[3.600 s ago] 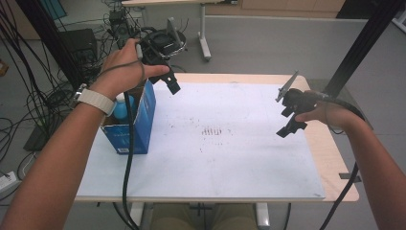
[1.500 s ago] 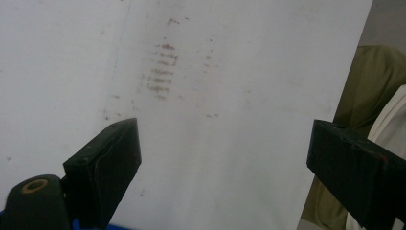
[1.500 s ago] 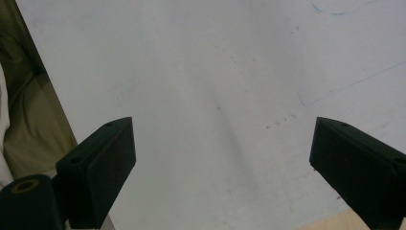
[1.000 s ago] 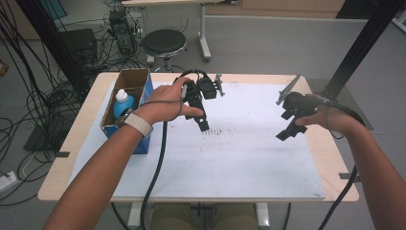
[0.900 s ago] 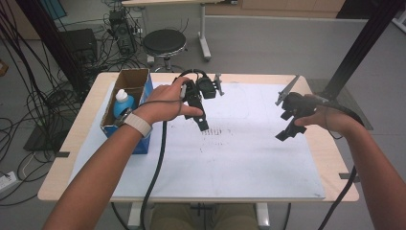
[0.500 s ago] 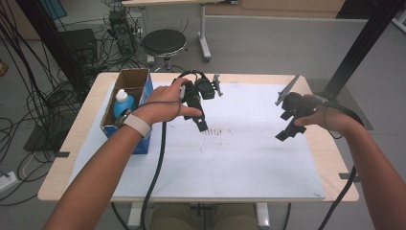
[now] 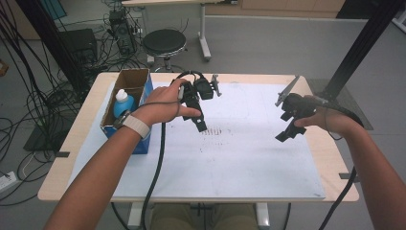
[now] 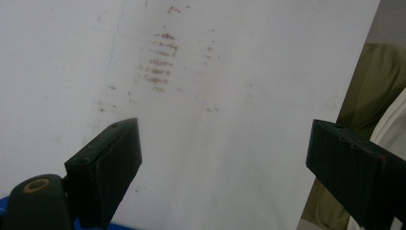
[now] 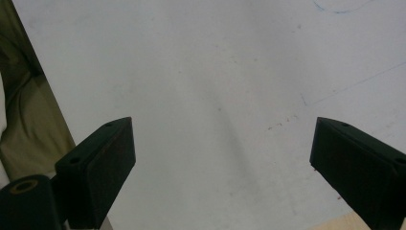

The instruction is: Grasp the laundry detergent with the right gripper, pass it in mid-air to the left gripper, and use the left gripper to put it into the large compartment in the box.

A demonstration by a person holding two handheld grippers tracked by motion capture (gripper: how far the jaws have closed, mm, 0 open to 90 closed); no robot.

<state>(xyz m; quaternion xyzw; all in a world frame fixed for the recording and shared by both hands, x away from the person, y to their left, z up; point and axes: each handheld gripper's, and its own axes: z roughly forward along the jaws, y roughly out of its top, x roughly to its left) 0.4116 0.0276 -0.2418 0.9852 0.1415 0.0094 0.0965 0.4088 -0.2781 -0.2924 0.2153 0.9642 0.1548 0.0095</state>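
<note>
Cardboard box (image 7: 133, 84) beside left claw (image 7: 201, 125), bottle (image 7: 123, 103) inside

black two-jaw claws (image 7: 200, 125), trailing black cables, pale wrist strap (image 7: 135, 126)

The cardboard box (image 7: 125, 112) at the table's left edge, with a white-capped bottle (image 7: 123, 103) standing in it, is the one solid obstacle on the white sheet (image 7: 239, 158). To the right of the box the sheet lies bare from its near edge to its far edge, so a hand could pass anywhere there. Above that stretch, the left gripper (image 7: 197, 111) hangs just right of the box and the right gripper (image 7: 287, 120) well apart from it, each trailing a cable toward the near edge.
</note>
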